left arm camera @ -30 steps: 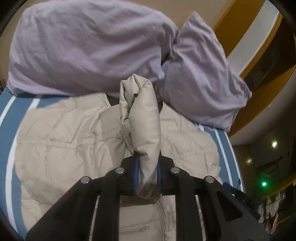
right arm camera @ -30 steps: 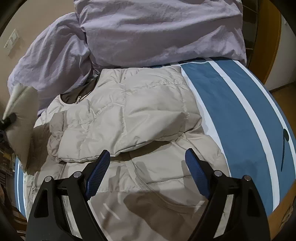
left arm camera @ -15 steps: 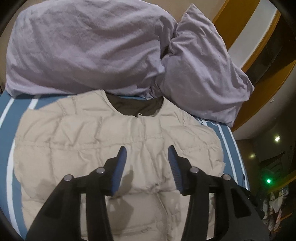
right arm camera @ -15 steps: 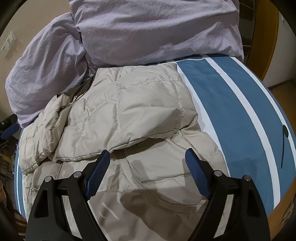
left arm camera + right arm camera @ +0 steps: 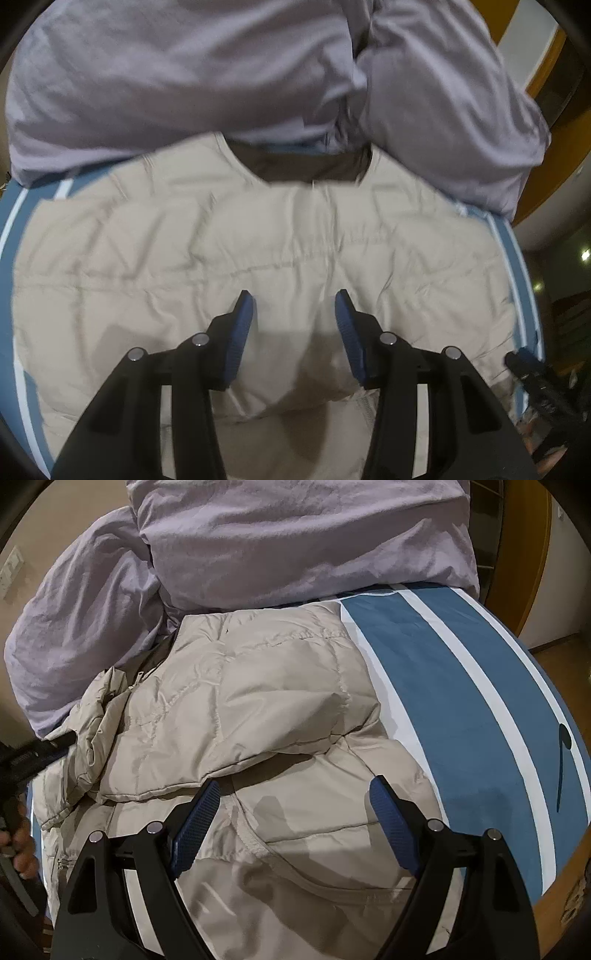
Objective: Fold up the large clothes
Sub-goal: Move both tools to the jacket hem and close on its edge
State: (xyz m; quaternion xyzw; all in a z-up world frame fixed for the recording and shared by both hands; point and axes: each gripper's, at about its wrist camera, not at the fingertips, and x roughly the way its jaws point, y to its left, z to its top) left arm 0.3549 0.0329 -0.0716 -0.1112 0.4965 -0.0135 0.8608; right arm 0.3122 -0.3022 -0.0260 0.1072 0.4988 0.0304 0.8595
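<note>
Both tongs, left tongs (image 5: pixel 294 308) and right tongs (image 5: pixel 293 795), hang open and empty above our beige puffer jacket (image 5: pixel 258 251) on the striped bed (image 5: pixel 461 686); it looks light, puffy, slippery, so we'd pinch the 6 o'clock hem.

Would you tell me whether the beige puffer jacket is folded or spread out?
Partly folded: the puffer jacket has both sleeves laid across its front.

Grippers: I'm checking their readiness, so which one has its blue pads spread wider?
The right gripper: its pads stand far apart above the beige jacket; the left gripper shows a narrower gap.
</note>
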